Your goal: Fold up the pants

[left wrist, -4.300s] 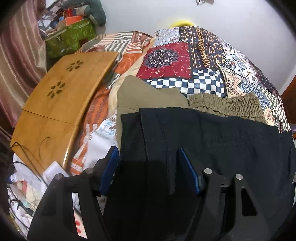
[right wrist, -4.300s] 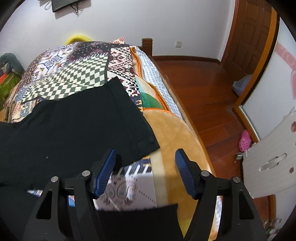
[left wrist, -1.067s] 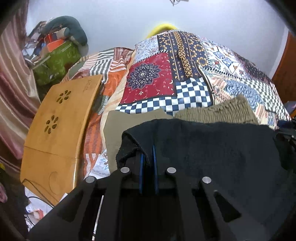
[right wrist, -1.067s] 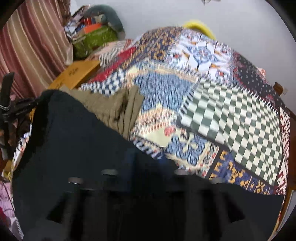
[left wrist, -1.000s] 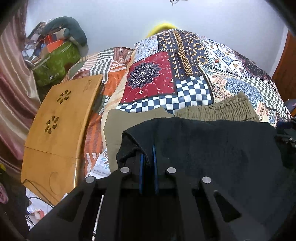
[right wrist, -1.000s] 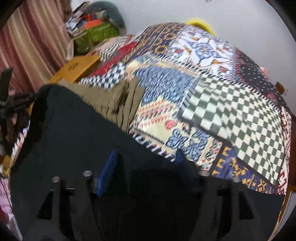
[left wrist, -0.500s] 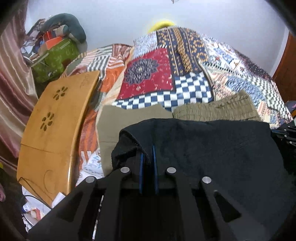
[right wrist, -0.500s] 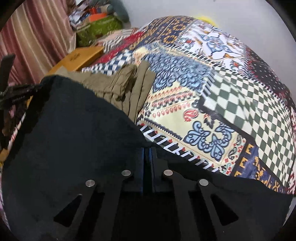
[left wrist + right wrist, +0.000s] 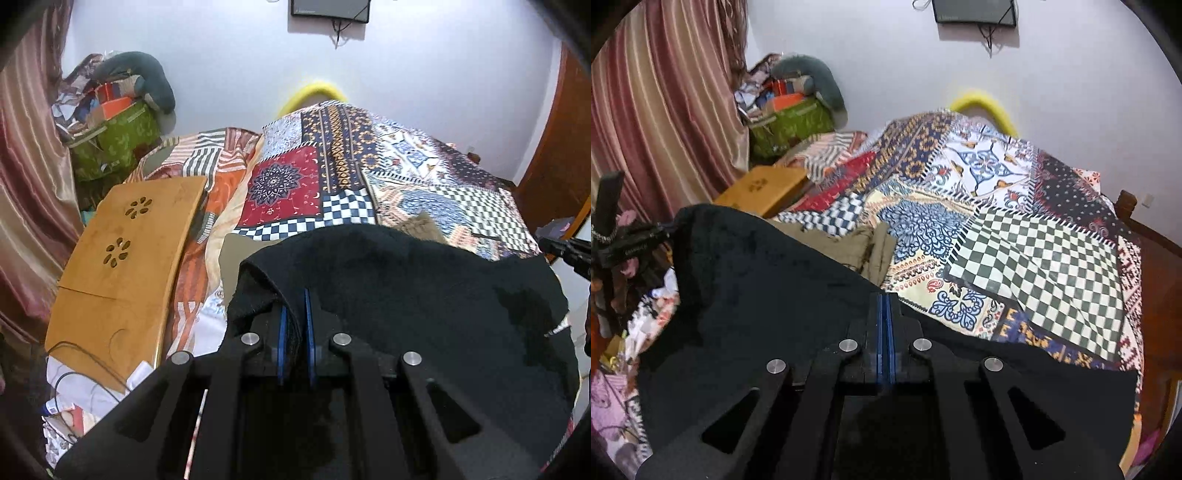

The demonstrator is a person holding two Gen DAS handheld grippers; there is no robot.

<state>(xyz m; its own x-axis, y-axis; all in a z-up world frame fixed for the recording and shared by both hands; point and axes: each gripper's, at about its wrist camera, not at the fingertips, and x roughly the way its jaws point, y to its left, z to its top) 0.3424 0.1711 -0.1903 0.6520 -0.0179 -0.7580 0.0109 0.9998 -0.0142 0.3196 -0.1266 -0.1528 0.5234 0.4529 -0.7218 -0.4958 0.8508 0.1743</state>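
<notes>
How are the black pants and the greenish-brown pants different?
The black pants are held up by the left gripper and right gripper; the olive pants lie on the quilt. Black hangs spread out, olive looks folded. Black sits nearer, partly hiding olive. Both are cloth.

The black pants [image 9: 424, 295] hid most of the olive pants [image 9: 875, 247] and ran off the bottom edge.

Left gripper [image 9: 294, 314] and right gripper [image 9: 885, 317]: matte black angular frames, round silver screws, thin blue finger pads [image 9: 283, 325].
</notes>
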